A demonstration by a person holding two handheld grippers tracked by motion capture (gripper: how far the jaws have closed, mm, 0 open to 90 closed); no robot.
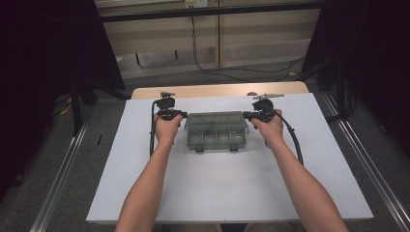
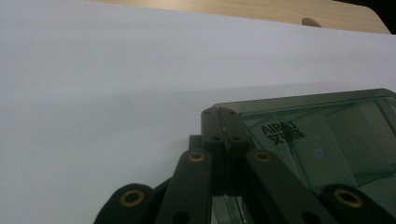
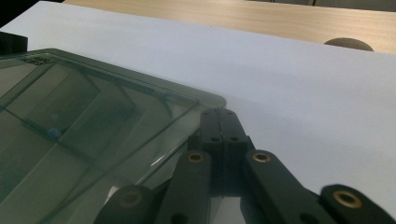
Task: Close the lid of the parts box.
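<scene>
My left gripper [image 2: 226, 122] has its jaws fully closed, pad against pad, with nothing between them. The joined tips rest against the far left corner of the compartment box [image 2: 322, 135], a smoky translucent plastic organizer with a flat lid. In the left gripper view, white lettering is printed on the lid just beside my tips.

My right gripper [image 3: 218, 116] is in the same condition: jaws pressed together, holding nothing. Its tips sit at the rounded far right corner of the compartment box [image 3: 93, 126]; whether they touch the box wall I cannot tell. Divider walls show through the lid, and a small blue item lies in one compartment.

In the high view, my left gripper [image 1: 182, 115] and my right gripper [image 1: 246, 115] flank the compartment box [image 1: 215, 130], one at each short end, near its far edge. The box lies flat and closed, two latches on its near side. It rests on the white sheet [image 1: 227, 188], slightly toward the far half. The sheet covers a wooden table [image 1: 217, 90], whose bare edge shows beyond the box.
</scene>
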